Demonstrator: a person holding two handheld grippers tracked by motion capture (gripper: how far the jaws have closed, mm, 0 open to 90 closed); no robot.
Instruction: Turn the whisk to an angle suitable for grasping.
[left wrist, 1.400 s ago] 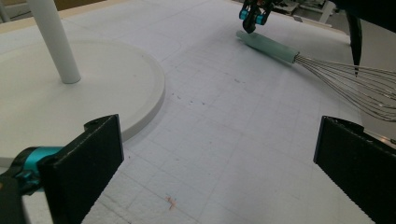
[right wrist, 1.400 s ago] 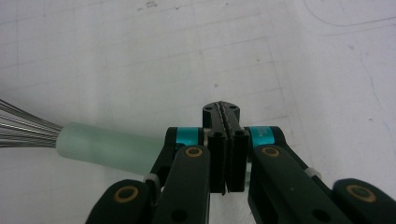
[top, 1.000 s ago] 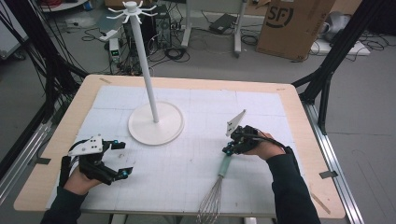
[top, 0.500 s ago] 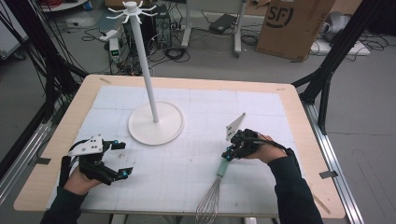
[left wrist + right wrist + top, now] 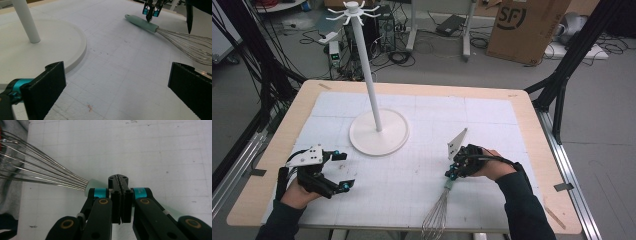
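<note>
- While my left tool [image 5: 339, 172] waits near the desk's [image 5: 512, 107] front-left corner, jaws spread wide, holding nothing, it looks parked so it stays out of the way.
- whisk [image 5: 439, 210] lies flat at the front edge, wire end toward me and overhanging a bit, pale green handle [image 5: 142, 22] pointing away; probably laid so the handle can be reached from above.
- my right tool [image 5: 452, 172] is clenched tight, pads together, nothing between them; tip sits on or just over the handle, contact I can't confirm. Looks like a nudge, not a grasp.
- farther back, white hook stand [image 5: 378, 131] upright on its round base, well apart from the whisk; likely where it hangs.
</note>
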